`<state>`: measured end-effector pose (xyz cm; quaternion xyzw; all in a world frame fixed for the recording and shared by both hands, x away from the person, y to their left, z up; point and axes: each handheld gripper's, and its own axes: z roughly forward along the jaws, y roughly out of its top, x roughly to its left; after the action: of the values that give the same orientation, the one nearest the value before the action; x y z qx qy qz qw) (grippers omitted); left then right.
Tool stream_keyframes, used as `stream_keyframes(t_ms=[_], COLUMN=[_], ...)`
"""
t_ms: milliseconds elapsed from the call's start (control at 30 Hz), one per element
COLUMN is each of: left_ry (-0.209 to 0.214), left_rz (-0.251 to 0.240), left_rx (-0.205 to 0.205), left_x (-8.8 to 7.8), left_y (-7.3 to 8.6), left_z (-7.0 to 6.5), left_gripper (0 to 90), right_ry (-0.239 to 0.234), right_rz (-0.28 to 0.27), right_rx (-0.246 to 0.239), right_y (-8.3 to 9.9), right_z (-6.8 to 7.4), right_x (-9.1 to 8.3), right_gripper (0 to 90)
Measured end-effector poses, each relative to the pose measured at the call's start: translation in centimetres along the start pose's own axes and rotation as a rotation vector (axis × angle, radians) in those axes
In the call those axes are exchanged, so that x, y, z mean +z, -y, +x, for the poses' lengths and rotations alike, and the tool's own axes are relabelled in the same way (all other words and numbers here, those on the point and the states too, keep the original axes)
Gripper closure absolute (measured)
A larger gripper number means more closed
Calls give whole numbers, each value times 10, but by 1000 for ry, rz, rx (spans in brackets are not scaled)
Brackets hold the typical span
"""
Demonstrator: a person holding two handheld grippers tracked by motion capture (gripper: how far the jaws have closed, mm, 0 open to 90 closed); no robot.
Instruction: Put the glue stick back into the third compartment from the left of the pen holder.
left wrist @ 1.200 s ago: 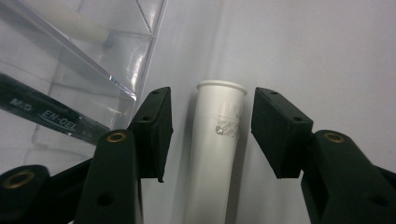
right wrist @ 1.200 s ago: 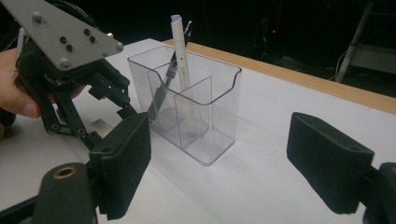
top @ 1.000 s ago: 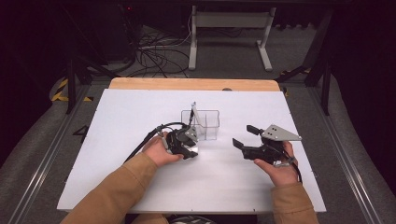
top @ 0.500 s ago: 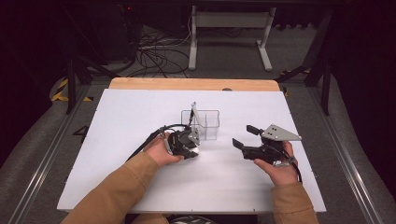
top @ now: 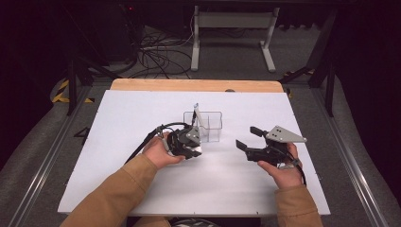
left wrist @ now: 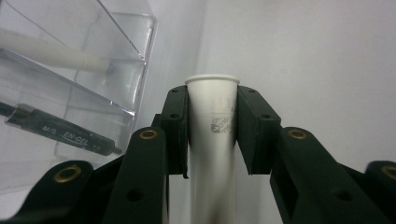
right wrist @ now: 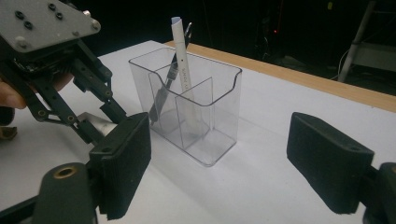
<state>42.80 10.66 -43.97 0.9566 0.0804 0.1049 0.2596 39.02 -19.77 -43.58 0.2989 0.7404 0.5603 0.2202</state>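
A white pen (left wrist: 212,140) lies on the white table, and my left gripper (left wrist: 212,100) has just closed its jaws on it; both pads press its sides. In the high view the left gripper (top: 191,142) sits low on the table, right in front of a clear two-compartment holder (top: 210,125). The holder (right wrist: 205,116) has a second white pen (right wrist: 180,56) and a dark pen (right wrist: 163,93) leaning in its left compartment. My right gripper (top: 248,137) rests to the right of the holder, open, with nothing between its jaws (right wrist: 219,154).
The white table top (top: 118,142) ends in a wooden strip (top: 189,85) at the far edge. Beyond it are a dark floor, cables and a metal stand (top: 231,28). The holder's right compartment (right wrist: 219,121) holds nothing.
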Motion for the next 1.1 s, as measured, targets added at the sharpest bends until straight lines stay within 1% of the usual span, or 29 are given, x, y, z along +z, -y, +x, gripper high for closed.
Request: stream_keyframes(t_ms=[233,333,367,433,500,600,700,733,767,800,833,967,1100], left_ry=[-1,0,5,14,16,16,18,18,18,18,14,-18,-44], left_rz=[-27,-60,-75,-107,-145,-184,-227,-237,-259,-269,-283,-325,-361], left_rx=[-5,-7,-7,-26,-34,-54,-65,-77,-80,-84,-95,-110,-118], left_x=[-5,-10,-11,-15,-19,-24,-28,-30,-31,-32,-33,-37,-40], left_y=[-3,-4,-5,-5,-6,-7,-8,-9,-9,-10,-10,-12,-16], left_z=[-1,-1,0,1,2,4,6,6,7,7,7,9,9], left_gripper=[673,673,673,673,673,673,673,673,673,673,673,673,672], right_ry=[1,2,2,3,4,2,2,2,2,2,2,1,1], right_rz=[1,1,1,3,5,4,4,3,3,3,3,2,4], right_rx=[0,-1,-2,-1,-2,-2,-2,-2,-2,-2,-2,-3,-2], right_y=[0,0,0,0,0,0,0,0,0,0,0,0,0], right_z=[0,0,0,0,0,0,0,0,0,0,0,0,0], right_x=[0,0,0,0,0,0,0,0,0,0,0,0,0], right_gripper=[220,221,221,221,220,221,221,220,221,220,221,221,221])
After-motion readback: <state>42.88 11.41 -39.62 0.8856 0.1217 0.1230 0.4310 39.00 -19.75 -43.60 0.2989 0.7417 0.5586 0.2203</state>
